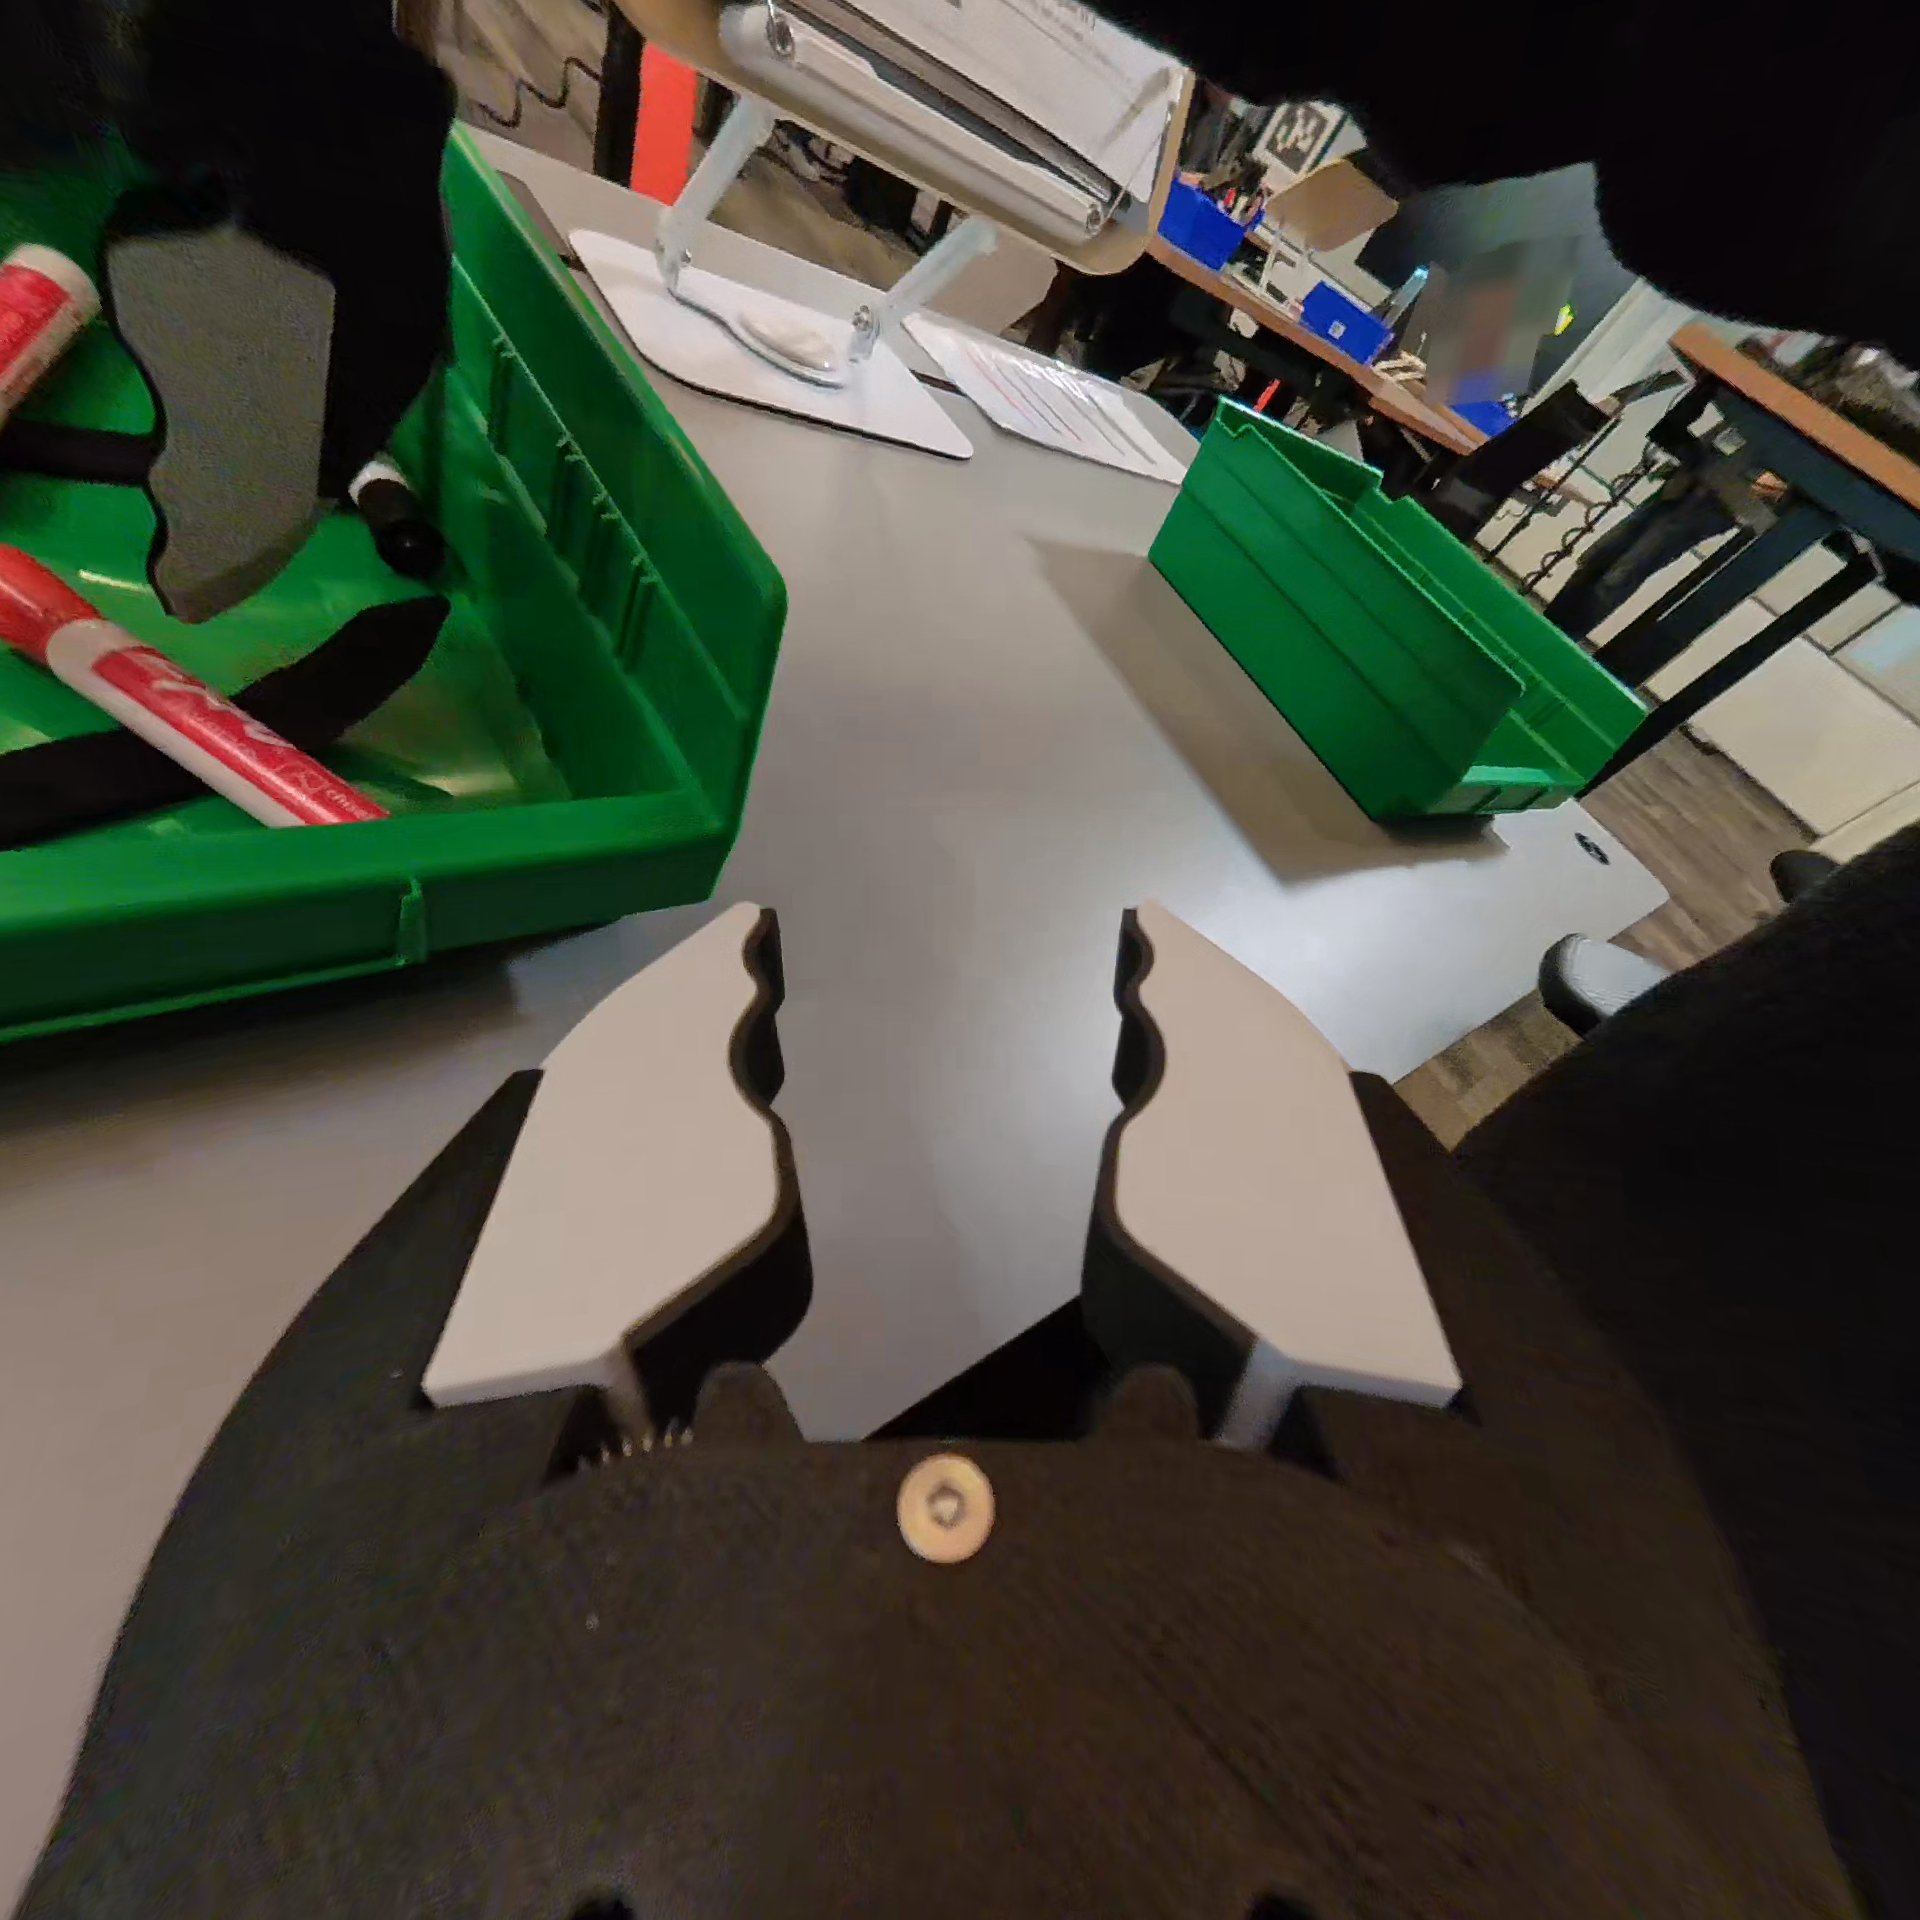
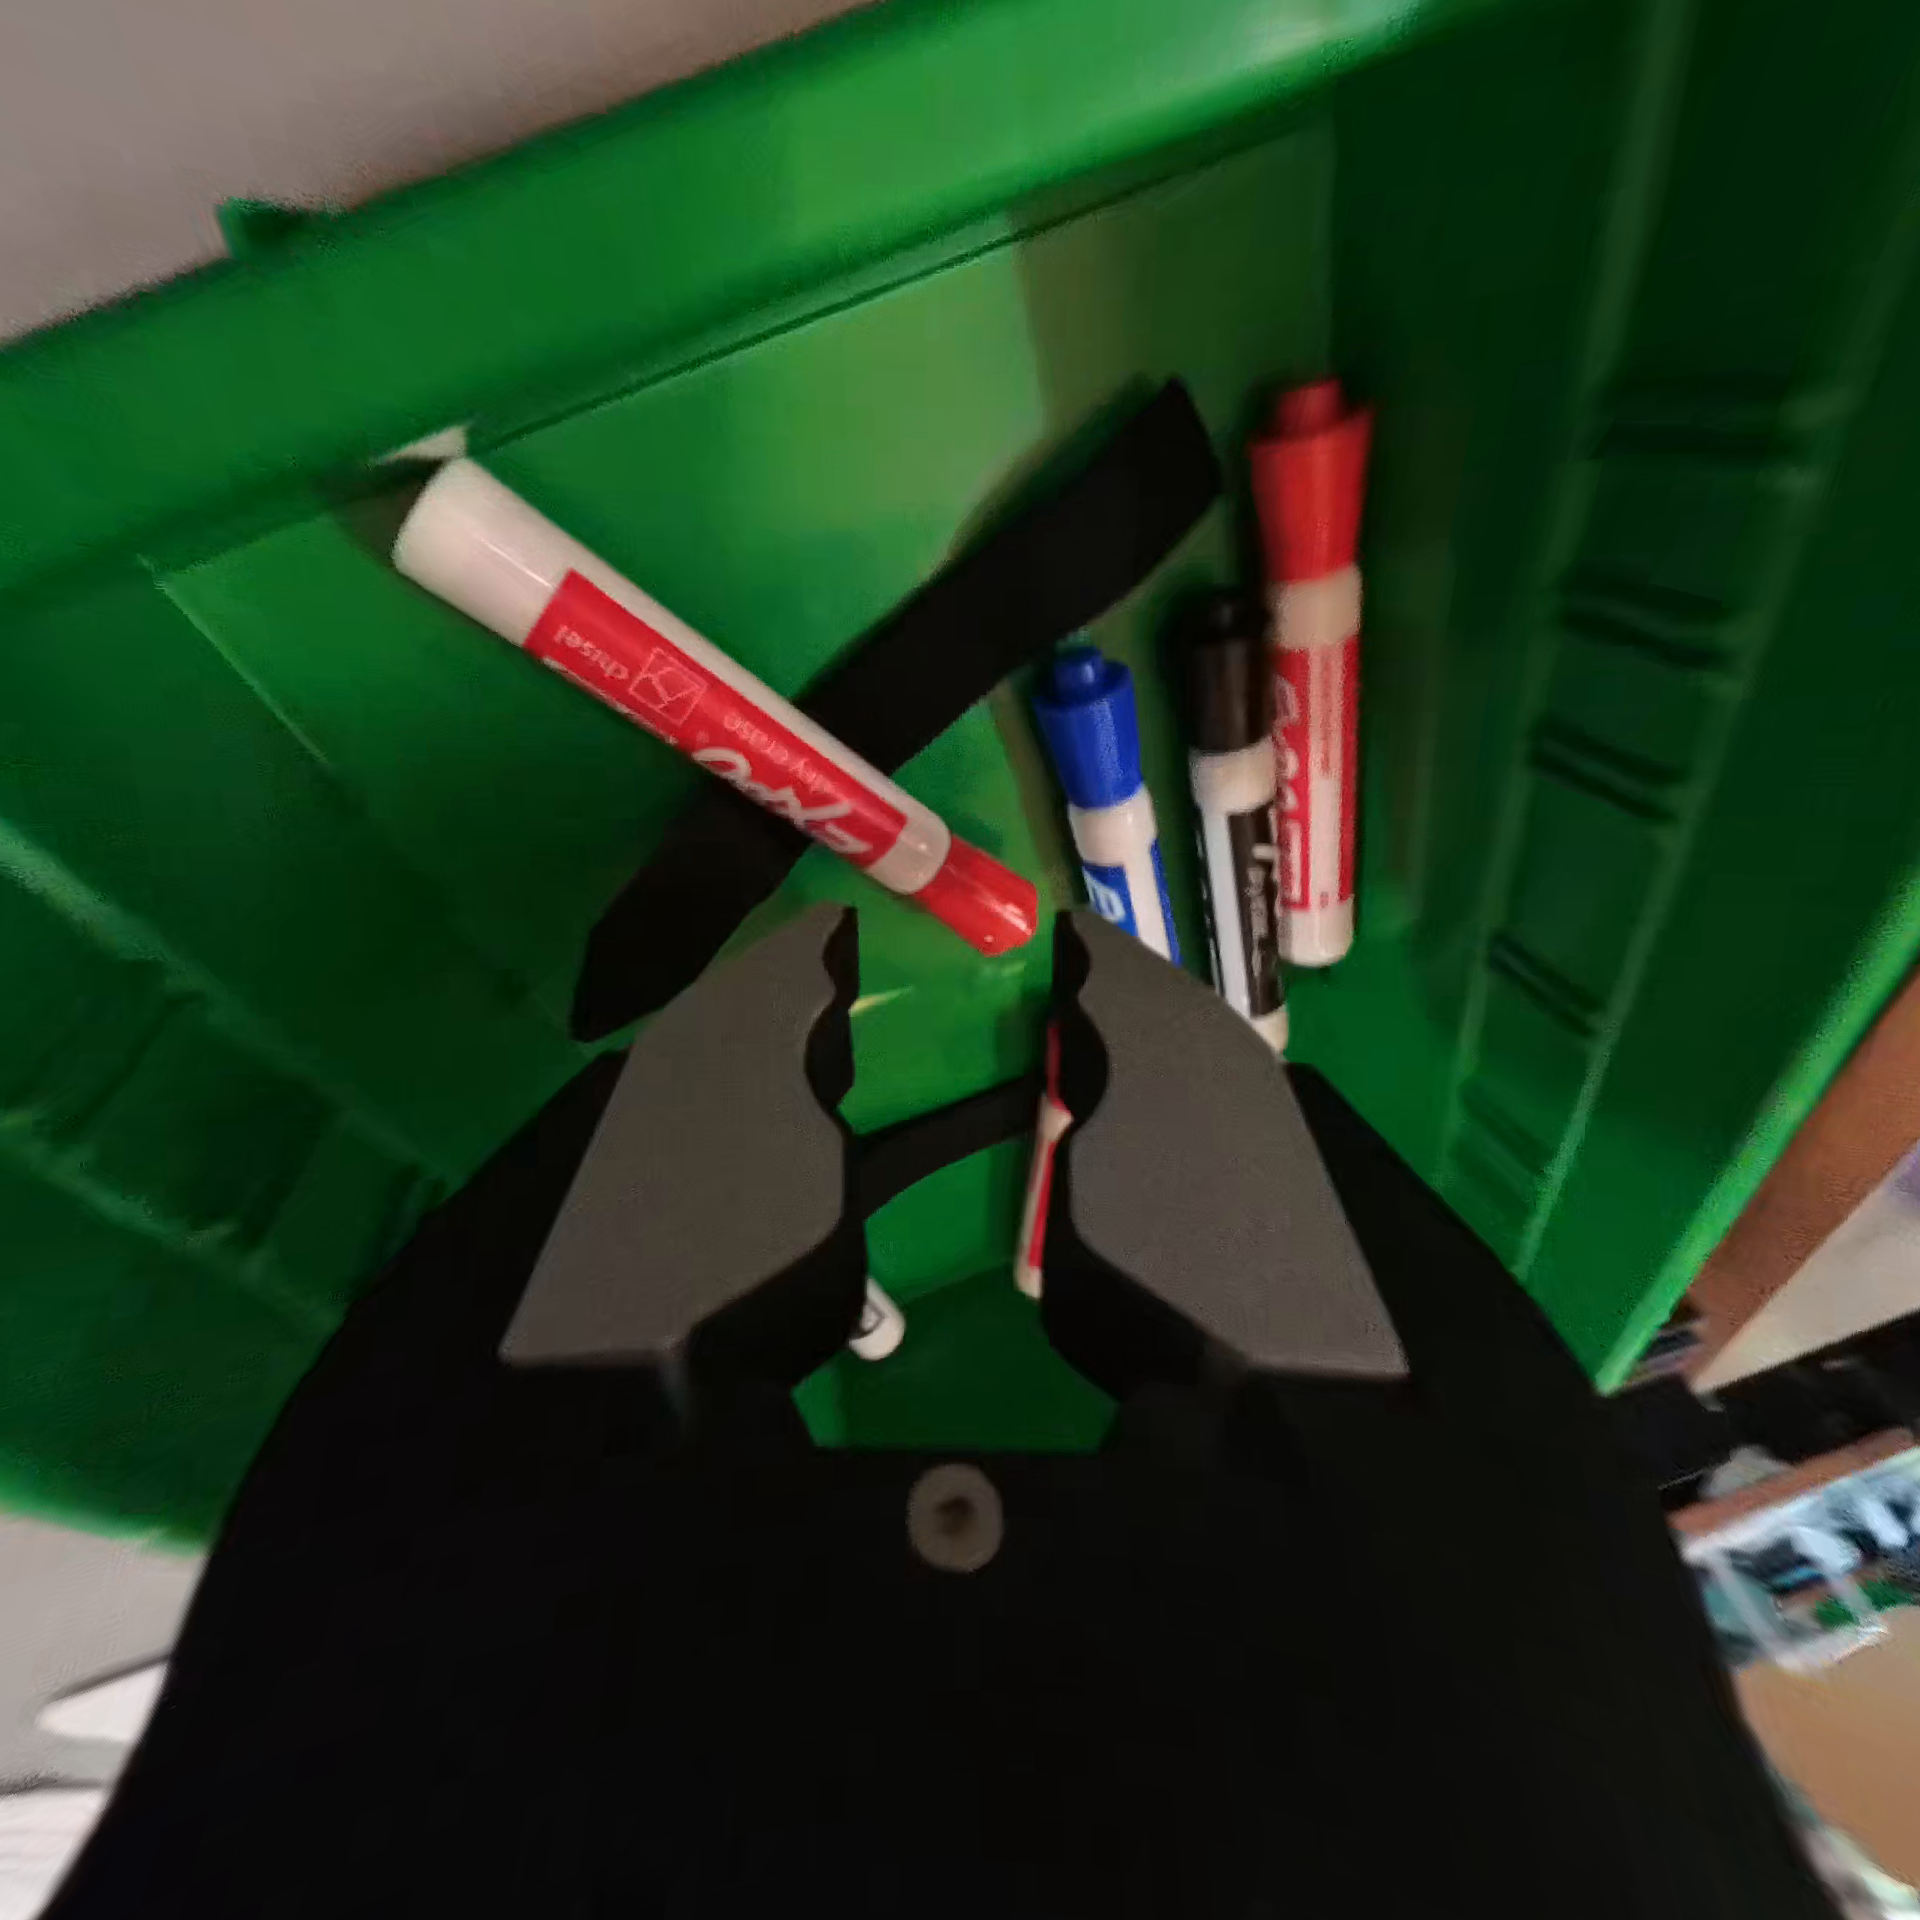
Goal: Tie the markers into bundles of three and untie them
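- Right claw (image 2: pixel 954 971): jaws apart at a moderate gap, gripping nothing, pointing down into the large green bin (image 2: pixel 727 312).
- Between its fingers lie a black strip and a red-and-white marker (image 2: pixel 1042 1164); most of that marker is hidden behind the right finger, and contact cannot be confirmed.
- A white marker end (image 2: pixel 876 1325) shows below the left finger; the rest is covered.
- Just beyond the fingertips, a red marker (image 2: pixel 707 717) lies diagonally across a flat black bar (image 2: pixel 935 665).
- To the right, against the bin wall, a blue marker (image 2: pixel 1107 800), a black marker (image 2: pixel 1236 821) and a second red marker (image 2: pixel 1311 675) lie side by side; the lower ends of the blue and black ones are cut off by the right finger.
- This view is motion-blurred, and the bin edges are soft.
- Left claw (image 1: pixel 948 920): jaws wide, holding nothing, above bare grey table (image 1: pixel 935 675).
- Large green bin (image 1: pixel 623 623) sits just ahead and to its left; the right claw (image 1: pixel 239 436) stands inside it, partly out of frame.
- A smaller green bin (image 1: pixel 1351 644) stands well apart on the right; its contents are not visible.
- A white stand (image 1: pixel 790 332) holding a tilted device is at the far table edge, cut off at the top.
- Dark shapes mask the upper corners.
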Demonstrator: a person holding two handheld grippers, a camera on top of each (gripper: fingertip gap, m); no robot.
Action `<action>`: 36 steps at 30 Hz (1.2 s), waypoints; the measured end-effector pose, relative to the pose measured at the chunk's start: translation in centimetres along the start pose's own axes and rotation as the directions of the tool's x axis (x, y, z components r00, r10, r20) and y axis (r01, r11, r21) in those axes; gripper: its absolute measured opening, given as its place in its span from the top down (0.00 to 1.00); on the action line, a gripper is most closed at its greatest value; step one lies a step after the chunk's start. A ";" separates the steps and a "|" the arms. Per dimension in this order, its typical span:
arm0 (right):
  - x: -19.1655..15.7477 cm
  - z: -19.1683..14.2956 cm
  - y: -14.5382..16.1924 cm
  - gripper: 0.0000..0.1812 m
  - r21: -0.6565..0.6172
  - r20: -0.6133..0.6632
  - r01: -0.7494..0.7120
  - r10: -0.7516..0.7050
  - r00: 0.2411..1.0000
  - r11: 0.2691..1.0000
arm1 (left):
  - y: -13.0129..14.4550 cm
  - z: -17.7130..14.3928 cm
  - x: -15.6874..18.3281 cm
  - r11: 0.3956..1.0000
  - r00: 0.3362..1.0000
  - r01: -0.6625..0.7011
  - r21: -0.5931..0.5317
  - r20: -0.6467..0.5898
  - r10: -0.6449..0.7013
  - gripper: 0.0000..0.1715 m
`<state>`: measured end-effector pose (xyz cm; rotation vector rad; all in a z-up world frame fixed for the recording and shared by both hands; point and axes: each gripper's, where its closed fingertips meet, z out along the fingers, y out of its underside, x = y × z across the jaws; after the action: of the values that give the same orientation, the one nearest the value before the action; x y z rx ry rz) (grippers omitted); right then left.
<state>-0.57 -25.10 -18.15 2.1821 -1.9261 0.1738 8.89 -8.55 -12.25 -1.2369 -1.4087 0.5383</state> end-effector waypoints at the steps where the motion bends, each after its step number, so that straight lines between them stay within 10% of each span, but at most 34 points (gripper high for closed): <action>1: 0.0 0.7 0.2 0.79 -0.030 0.007 0.045 -0.045 0.999 0.999 | 0.0 -0.2 -0.2 1.000 1.000 0.017 0.000 -0.004 -0.017 0.64; 11: -1.5 0.9 2.3 0.88 -0.108 0.121 0.037 -0.024 0.992 0.994 | -0.5 -0.8 -0.9 0.978 0.975 0.209 0.004 -0.081 -0.208 0.62; 23: -3.6 -12.1 3.1 1.00 0.256 -0.118 -0.478 0.518 0.847 0.840 | -1.2 -0.3 -0.2 0.998 1.000 0.007 0.060 0.003 -0.007 0.64; 28: -5.0 -12.0 4.7 1.00 0.121 -0.233 -0.451 0.466 0.853 0.885 | -1.2 1.0 0.0 0.999 1.000 -0.026 0.045 0.006 0.026 0.65; 36: -2.7 -7.4 4.1 0.81 0.020 -0.078 -0.482 0.482 0.872 0.876 | -2.5 2.7 0.8 0.990 0.993 -0.121 0.078 0.010 0.121 0.66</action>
<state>-4.54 -21.15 -11.30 1.6165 -2.3832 0.3366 5.64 -7.80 -10.48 -1.2638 -1.3103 0.6746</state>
